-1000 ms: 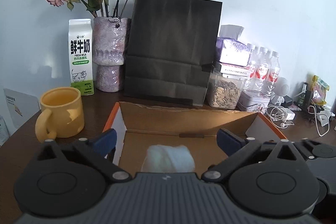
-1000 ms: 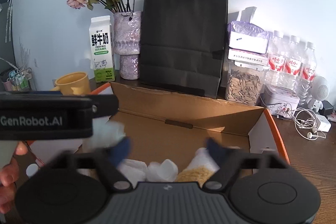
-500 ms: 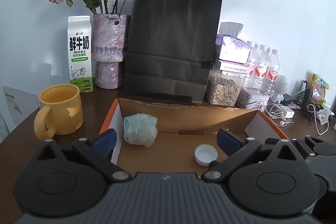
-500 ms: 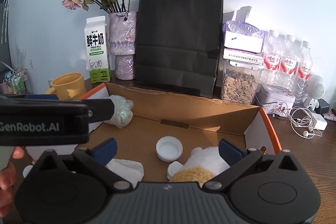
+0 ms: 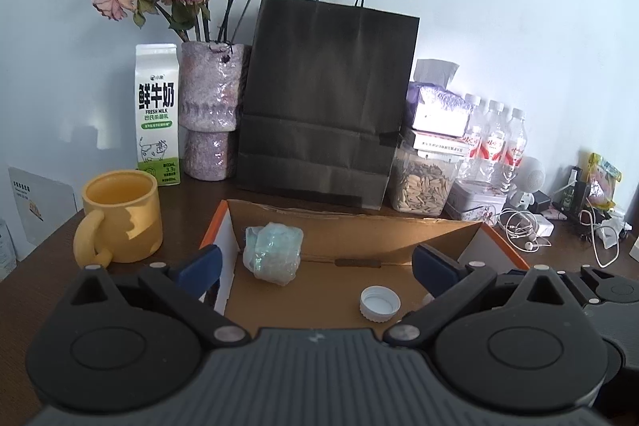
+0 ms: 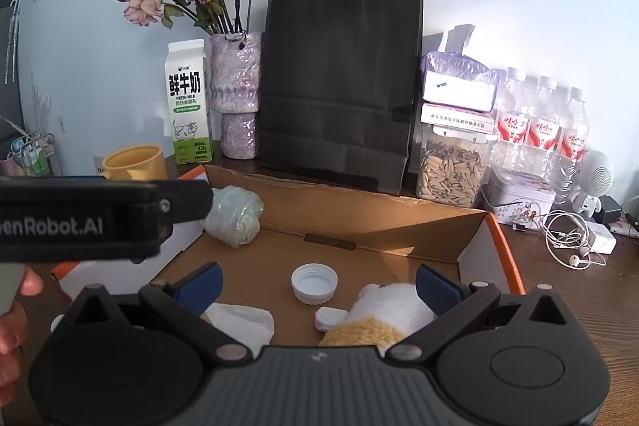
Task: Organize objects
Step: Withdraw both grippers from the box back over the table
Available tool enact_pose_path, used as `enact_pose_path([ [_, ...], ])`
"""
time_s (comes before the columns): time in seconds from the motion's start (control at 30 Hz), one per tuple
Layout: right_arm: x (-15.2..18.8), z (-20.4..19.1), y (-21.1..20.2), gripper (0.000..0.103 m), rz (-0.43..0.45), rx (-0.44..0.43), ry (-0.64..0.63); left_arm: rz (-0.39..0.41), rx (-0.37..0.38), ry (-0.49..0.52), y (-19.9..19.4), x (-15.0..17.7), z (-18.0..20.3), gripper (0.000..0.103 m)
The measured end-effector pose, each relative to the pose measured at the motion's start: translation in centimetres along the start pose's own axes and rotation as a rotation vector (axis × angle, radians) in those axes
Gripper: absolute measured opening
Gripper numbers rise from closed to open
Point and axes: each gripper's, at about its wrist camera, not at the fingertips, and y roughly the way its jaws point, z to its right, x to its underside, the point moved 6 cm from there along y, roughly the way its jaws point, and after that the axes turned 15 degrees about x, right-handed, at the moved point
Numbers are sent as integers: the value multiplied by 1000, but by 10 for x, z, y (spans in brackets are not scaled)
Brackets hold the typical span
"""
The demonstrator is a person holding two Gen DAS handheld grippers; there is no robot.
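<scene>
Both hand-held grippers, left (image 5: 315,262) and right (image 6: 317,284), spread wide, empty. Plastic-wrapped bundle (image 5: 272,252) stands upright in the cardboard box's (image 5: 359,226) far-left corner; bottle cap (image 5: 380,304) lies mouth-up.

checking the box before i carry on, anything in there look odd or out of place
Mostly loose clutter in the cardboard box: two white bottle caps with no bottle, a crumpled plastic-wrapped bundle in the far left corner, a plush toy on its side, a tissue. Nothing spilled or damaged.

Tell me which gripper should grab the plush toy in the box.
Right. The right gripper hovers open directly over the plush toy; the left gripper faces the wrapped bundle instead.
</scene>
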Motion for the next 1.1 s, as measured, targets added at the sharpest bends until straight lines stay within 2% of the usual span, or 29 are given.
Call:
enact_pose_path([
  [0.33,13,25,-45,103,39,24,4,19,-1,4,-42,10,9,103],
  [0.67,41,52,-98,103,72,38,-17,23,-10,13,-87,26,10,103],
  [1.1,91,85,-139,103,22,45,-14,-16,-42,21,-124,58,3,103],
])
